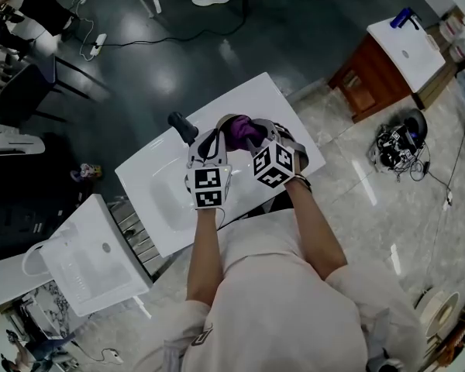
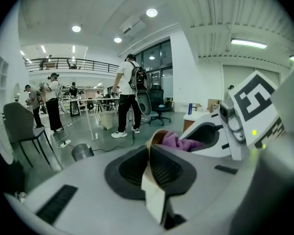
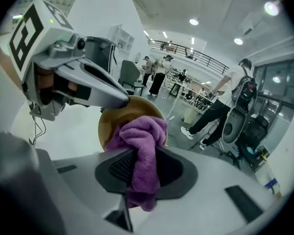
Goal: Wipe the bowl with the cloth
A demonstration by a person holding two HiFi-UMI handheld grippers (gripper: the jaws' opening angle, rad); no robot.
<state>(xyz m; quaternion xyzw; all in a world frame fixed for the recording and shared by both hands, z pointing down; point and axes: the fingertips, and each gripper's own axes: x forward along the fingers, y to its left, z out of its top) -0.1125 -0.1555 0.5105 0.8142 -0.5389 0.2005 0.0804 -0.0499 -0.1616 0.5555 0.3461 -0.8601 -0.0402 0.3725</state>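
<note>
My left gripper [image 2: 152, 173] is clamped on the rim of the bowl [image 3: 115, 119]. The thin wall is pinched edge-on between its jaws, and it holds the bowl tipped up over the white table [image 1: 163, 184], with the hollow turned toward my right side. My right gripper [image 3: 139, 173] is closed on the purple cloth [image 3: 142, 146]. A thick fold runs between its jaws, and the bunched end beyond them lies in the hollow of the bowl, touching its inner wall.

To wipe well, I judge I should press that bunched end flat against the inside and sweep it round the wall and across the bottom. Only cloth should meet the bowl, never the jaw tips. The left grip takes the push, so it must be firm on the rim; too hard a shove from the right could lever the bowl out of that narrow pinch. Turning the bowl a little with my left wrist would bring fresh wall to the cloth.

Both my forearms reach forward side by side and the grippers converge on the bowl, the left jaws at its rim and the right jaws at its mouth.
</note>
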